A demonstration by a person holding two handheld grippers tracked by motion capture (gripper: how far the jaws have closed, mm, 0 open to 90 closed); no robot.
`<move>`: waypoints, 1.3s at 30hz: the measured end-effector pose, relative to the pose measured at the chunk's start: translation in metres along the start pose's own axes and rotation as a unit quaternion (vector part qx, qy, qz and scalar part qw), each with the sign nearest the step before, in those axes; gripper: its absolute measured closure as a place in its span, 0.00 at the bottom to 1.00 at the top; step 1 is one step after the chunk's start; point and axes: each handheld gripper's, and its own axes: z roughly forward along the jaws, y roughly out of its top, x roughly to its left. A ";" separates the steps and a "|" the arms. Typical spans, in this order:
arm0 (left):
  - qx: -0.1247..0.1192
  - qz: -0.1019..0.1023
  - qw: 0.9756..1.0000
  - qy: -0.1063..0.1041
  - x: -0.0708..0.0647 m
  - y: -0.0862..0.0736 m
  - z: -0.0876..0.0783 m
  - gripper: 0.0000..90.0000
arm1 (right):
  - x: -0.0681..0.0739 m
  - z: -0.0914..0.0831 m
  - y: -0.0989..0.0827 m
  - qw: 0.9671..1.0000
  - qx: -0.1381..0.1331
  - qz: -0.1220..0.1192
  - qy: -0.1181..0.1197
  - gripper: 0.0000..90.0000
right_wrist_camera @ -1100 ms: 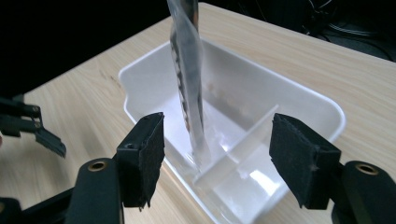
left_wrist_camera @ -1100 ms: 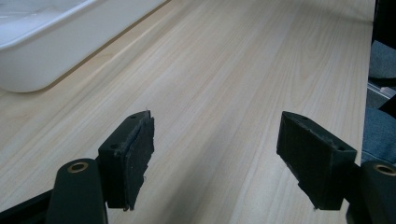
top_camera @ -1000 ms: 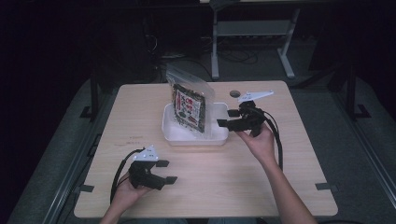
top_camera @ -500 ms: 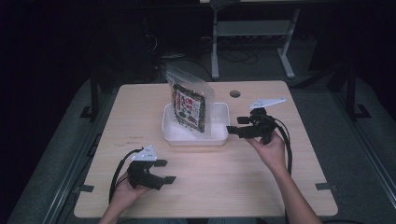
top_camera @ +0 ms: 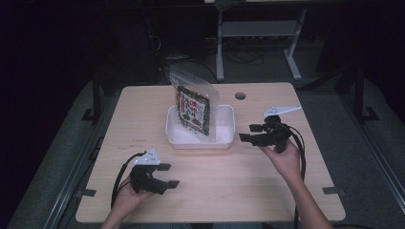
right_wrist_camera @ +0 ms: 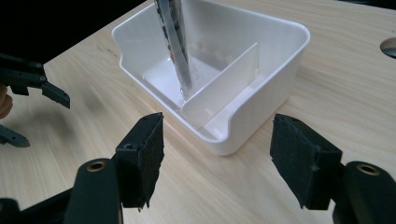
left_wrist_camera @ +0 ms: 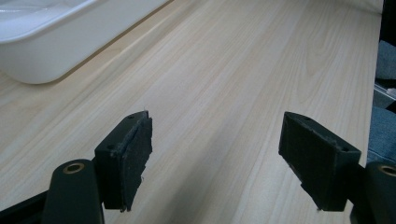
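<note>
While right gripper (top_camera: pixel 252 133) gapes | packet (top_camera: pixel 193 111) in bin (top_camera: pixel 224 138) just beside

White bin (top_camera: pixel 224 138), dark green packet (top_camera: pixel 193 112) with perhaps red-and-white print, pale wood-grain table (top_camera: pixel 248 186).

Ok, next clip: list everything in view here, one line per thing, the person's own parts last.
Table: one, light wood, centre of the high view.
Cable hole: one, dark, table's far edge.
Divided bin: one, white, table's middle.
Snack packet: one, clear with dark print, upright in the bin.
Desk frame: one, grey, on the floor behind.
Left gripper: black, near-left, jaws open and empty.
Right gripper: black, right of the bin, jaws open and empty.
</note>
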 end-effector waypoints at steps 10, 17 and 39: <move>0.001 0.000 1.000 0.006 0.000 -0.001 0.000 0.27 | -0.009 -0.013 -0.022 1.000 0.005 0.017 -0.001 0.36; 0.003 0.001 1.000 0.006 -0.001 -0.001 0.000 0.27 | -0.013 -0.022 -0.033 1.000 0.008 0.025 -0.004 0.36; 0.006 0.003 1.000 0.014 -0.001 -0.003 0.000 0.27 | -0.021 -0.036 -0.083 0.998 0.033 0.048 0.002 0.36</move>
